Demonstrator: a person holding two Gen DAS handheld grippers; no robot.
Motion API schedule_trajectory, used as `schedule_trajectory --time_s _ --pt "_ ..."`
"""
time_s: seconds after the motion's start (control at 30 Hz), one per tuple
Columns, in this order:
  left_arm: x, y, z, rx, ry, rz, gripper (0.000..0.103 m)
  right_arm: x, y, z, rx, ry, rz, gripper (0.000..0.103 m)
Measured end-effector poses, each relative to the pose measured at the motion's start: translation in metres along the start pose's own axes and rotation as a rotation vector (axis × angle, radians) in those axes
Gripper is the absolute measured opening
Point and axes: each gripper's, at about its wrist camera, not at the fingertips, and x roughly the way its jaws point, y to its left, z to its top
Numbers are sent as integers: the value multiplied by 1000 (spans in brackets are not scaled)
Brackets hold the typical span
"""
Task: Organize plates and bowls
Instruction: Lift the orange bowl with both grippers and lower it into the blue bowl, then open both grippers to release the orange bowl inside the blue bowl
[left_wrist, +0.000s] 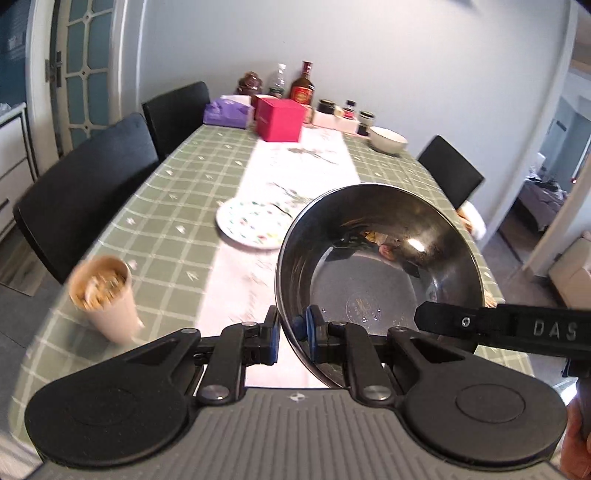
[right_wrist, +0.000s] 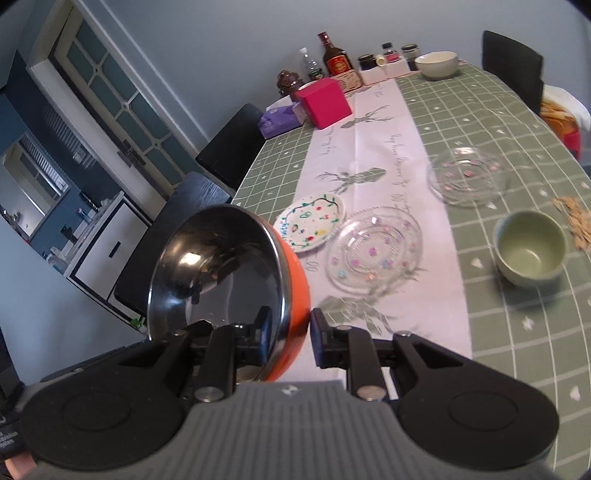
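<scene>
A steel bowl (left_wrist: 380, 258) with an orange outside (right_wrist: 297, 280) hangs tilted above the near end of the table. My left gripper (left_wrist: 291, 338) is shut on its near rim. My right gripper (right_wrist: 290, 341) straddles the wall, one pad inside and one outside, with a thin gap showing at the outer pad. One of its fingers (left_wrist: 480, 325) reaches over the bowl in the left wrist view. A painted plate (right_wrist: 314, 221), two glass plates (right_wrist: 375, 251) (right_wrist: 467, 175), a green bowl (right_wrist: 530, 251) and a white bowl (right_wrist: 436, 63) sit on the table.
A paper cup of scraps (left_wrist: 105, 295) stands near the table's left edge. A red box (left_wrist: 279, 120), a tissue pack, bottles and jars crowd the far end. Scraps (right_wrist: 576, 221) lie beside the green bowl. Black chairs (left_wrist: 85, 192) line both sides.
</scene>
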Motion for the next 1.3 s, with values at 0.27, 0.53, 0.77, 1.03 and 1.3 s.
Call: schedule_trajectory --time_s 0.27,0.53,0.77,1.03,1.3 --pt "-14 -11 -47 -9 21 -18 16 -25 -26 -58 41 -22 0 26" --pt "-1 -14 -81 11 118 -43 16 -24 -54 -93 53 44 17 28" --pt "8 -19 -88 29 140 -16 16 -10 -65 -99 44 91 13 29" --pt "7 -27 -91 72 126 23 16 -11 -51 -101 -59 47 -70 32" --pt "2 -40 -95 150 74 82 17 -9 -44 -103 -93 11 -109 36"
